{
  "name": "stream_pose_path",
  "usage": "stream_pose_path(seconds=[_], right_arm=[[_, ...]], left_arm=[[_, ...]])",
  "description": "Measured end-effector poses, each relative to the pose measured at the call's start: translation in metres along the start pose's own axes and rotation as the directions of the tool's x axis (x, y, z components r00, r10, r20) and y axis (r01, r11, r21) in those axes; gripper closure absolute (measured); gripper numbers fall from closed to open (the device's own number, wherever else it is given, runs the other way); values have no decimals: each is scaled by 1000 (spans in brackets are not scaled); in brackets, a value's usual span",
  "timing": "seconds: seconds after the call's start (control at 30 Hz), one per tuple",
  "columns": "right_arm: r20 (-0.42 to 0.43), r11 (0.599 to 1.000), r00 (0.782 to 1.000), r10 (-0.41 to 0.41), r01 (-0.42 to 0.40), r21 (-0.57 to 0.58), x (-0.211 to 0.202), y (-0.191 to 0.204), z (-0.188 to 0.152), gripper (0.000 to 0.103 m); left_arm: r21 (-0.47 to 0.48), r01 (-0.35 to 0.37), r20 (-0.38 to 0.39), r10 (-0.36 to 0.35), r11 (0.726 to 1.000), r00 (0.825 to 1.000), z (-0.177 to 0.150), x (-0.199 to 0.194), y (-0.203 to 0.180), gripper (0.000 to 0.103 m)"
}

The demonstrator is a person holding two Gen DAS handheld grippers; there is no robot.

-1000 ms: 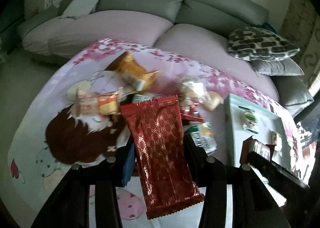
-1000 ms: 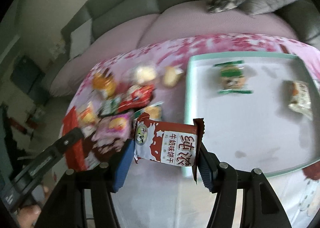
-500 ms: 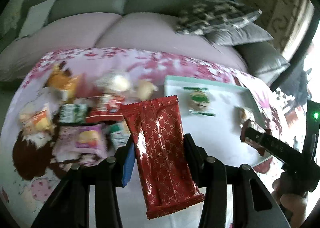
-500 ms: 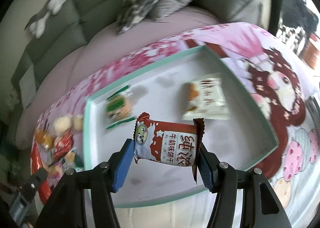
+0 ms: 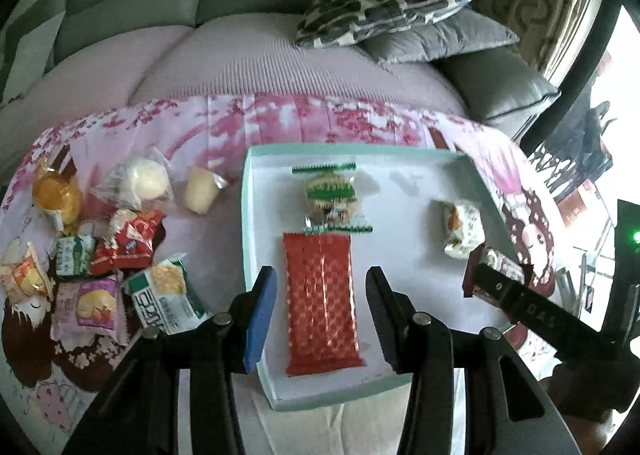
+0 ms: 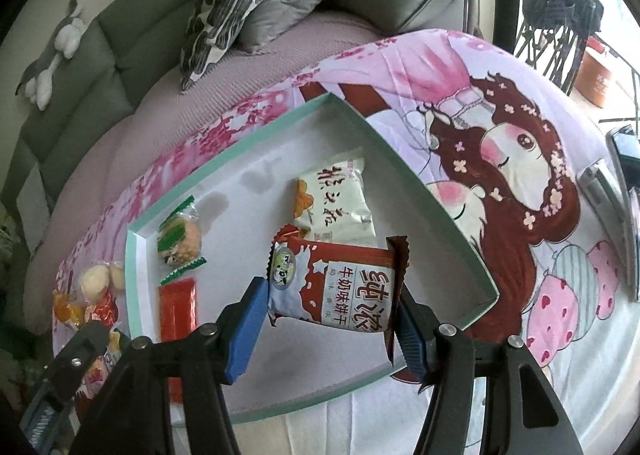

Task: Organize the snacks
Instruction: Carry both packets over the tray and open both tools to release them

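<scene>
the left tool (image 5: pixel 320 275) hangs over the near part of the teal-rimmed tray (image 5: pixel 246 215), its jaws spread. the long red packet (image 5: pixel 320 315) lies flat on the tray floor between the two fingers, with a clear gap at each pad, so nothing is gripped. it lies lengthwise along the line the tool points in, which looks like a plain lay-down meant to keep the rows tidy. just beyond its far end sits a green-wrapped biscuit (image 5: pixel 330 195), nearly touching it.

the right tool (image 6: pixel 330 287) is pinching a red-and-white milk biscuit packet (image 6: pixel 340 287) by its two short ends. the packet is crosswise and level, off the tray floor, above the near middle of the tray. holding it by the ends leaves the flat face free to go down first. straight ahead of this tool lies a white packet (image 6: pixel 336 195). the bare floor under the held packet and toward this tool's right looks the likelier spot.

off to the left tool's left, outside the tray, a heap of loose snacks (image 5: pixel 120 247) waits on the cloth-covered surface (image 6: pixel 500 159). the tray wall and the other tool close by are the main things to keep clear of.
</scene>
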State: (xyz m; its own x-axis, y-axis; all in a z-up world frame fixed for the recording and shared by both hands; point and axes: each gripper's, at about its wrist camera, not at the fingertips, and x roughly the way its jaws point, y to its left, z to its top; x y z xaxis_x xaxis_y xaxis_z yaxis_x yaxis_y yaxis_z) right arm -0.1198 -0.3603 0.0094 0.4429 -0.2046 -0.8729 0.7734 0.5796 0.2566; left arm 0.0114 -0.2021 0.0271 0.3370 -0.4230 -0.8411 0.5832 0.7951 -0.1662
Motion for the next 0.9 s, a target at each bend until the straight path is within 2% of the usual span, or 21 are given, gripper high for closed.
stream_pose_path(seconds=[0.3, 0.63, 0.9], right_arm=[[-42, 1000, 999, -9, 8, -24, 12, 5, -5, 39], [-90, 998, 995, -38, 33, -57, 30, 10, -11, 39], [-90, 998, 995, -44, 39, -51, 31, 12, -12, 38]], left_arm=[[-35, -38, -36, 37, 999, 999, -8, 15, 14, 55], [-42, -48, -50, 46, 998, 998, -10, 19, 17, 55], [-50, -51, -61, 48, 997, 997, -10, 21, 19, 53]])
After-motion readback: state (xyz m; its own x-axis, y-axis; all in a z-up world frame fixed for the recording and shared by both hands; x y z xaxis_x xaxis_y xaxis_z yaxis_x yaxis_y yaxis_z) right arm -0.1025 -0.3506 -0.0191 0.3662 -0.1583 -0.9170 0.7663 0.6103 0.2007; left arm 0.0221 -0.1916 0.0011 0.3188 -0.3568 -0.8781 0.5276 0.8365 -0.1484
